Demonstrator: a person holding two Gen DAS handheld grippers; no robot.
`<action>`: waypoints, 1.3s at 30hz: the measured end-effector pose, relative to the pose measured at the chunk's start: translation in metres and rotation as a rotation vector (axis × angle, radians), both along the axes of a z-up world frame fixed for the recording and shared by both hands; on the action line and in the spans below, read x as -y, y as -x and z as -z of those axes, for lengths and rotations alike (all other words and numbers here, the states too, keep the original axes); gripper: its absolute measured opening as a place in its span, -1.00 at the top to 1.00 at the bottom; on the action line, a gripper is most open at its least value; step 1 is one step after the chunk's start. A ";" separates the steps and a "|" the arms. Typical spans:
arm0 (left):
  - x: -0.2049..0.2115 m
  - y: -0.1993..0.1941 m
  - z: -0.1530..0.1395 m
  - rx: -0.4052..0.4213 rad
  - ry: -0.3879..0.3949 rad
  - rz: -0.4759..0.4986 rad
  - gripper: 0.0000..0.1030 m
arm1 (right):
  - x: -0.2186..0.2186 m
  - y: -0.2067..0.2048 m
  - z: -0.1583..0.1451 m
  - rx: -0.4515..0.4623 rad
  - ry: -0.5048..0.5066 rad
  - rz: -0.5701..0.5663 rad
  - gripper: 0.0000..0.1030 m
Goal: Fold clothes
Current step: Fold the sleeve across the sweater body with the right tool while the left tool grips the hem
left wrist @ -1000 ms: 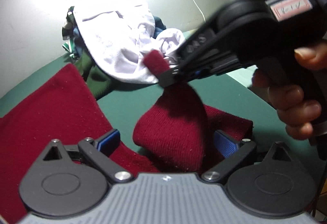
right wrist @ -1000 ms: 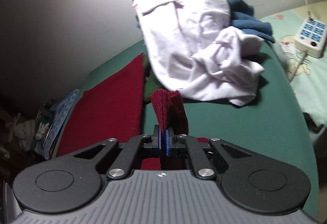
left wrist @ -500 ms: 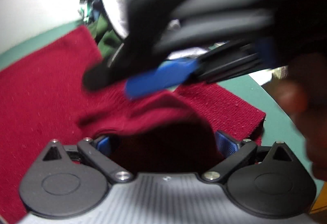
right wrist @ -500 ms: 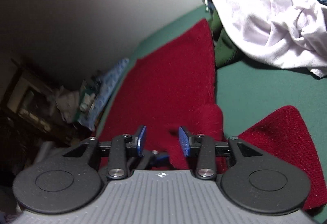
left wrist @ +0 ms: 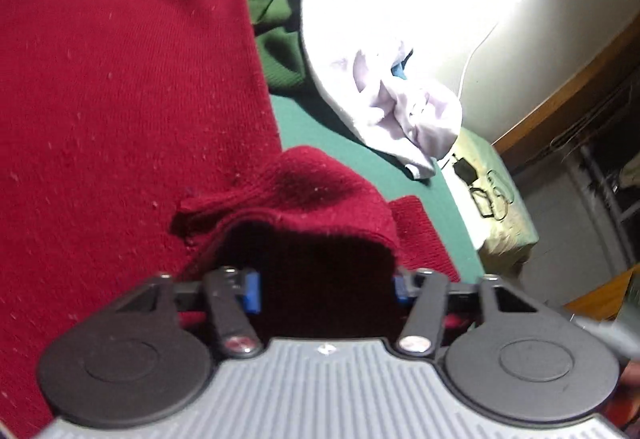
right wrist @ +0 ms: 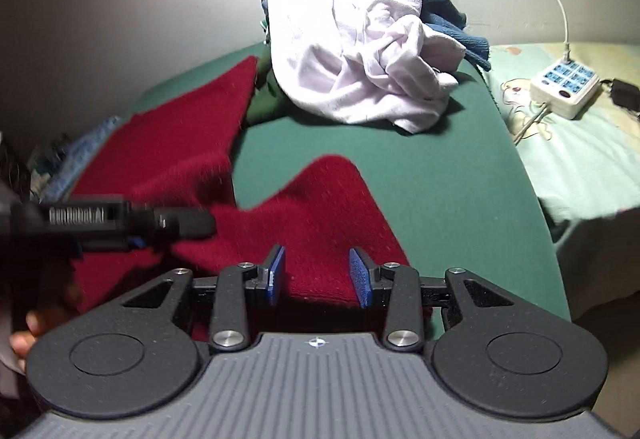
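Honestly, early days on this one. Left tool (left wrist: 326,289): jaws closing, with a raised hump of the red knit (left wrist: 120,87) between the blue pads; I can't see the pads pressing on it yet, so I'd call it not gripped. Right tool (right wrist: 318,277): jaws parted about halfway, hovering over a red flap, cloth under and between the pads but no pinch that I can see.

The knit lies mostly flat on the green worktop (right wrist: 420,175). The big panel runs away to the left. A second piece of it points toward the pile, and the hump sits where the two meet. I see no clean fold yet, so this garment is at the first fold at best.

Still to do: the white garment (right wrist: 360,51) is crumpled at the far end, with dark blue (right wrist: 448,19) and green (left wrist: 280,59) clothes under and behind it, all unfolded. I see no finished stack anywhere.

Pose: both tools point down and forward at the cloth. In the right view my left tool comes in from the left edge, low over the knit, with my fingers (right wrist: 28,327) just visible at the handle. The two tools are near each other, working the same end of the knit.

A power strip (right wrist: 564,89) sits on the pale sheet, off to the right of the worktop.
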State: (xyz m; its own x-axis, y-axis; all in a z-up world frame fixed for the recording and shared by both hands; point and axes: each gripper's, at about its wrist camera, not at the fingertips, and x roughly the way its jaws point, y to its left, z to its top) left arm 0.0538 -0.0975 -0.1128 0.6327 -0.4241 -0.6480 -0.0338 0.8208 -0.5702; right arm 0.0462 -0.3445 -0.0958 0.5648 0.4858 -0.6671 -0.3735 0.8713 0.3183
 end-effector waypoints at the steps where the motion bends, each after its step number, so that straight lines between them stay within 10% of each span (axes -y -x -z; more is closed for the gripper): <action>1: 0.000 0.003 0.000 -0.007 0.026 -0.004 -0.07 | -0.001 0.005 0.001 0.013 0.020 -0.004 0.24; 5: -0.012 0.011 0.002 -0.018 0.174 -0.019 -0.83 | -0.011 0.013 0.002 0.072 0.072 -0.049 0.24; 7: -0.017 0.011 0.003 -0.025 0.211 -0.043 -0.83 | -0.015 0.015 0.006 0.088 0.113 -0.080 0.24; 13: -0.023 0.002 0.005 -0.053 0.209 -0.100 -0.54 | -0.020 0.023 0.014 0.109 0.175 -0.125 0.25; 17: -0.029 0.001 0.001 -0.045 0.203 -0.148 0.41 | -0.025 0.026 0.014 0.132 0.211 -0.135 0.25; 21: -0.030 0.003 -0.002 -0.041 0.184 -0.164 0.84 | -0.029 0.033 0.017 0.169 0.235 -0.137 0.21; 39: -0.054 0.049 -0.119 0.328 -0.292 -0.130 0.87 | -0.034 0.058 -0.019 0.218 0.070 0.065 0.13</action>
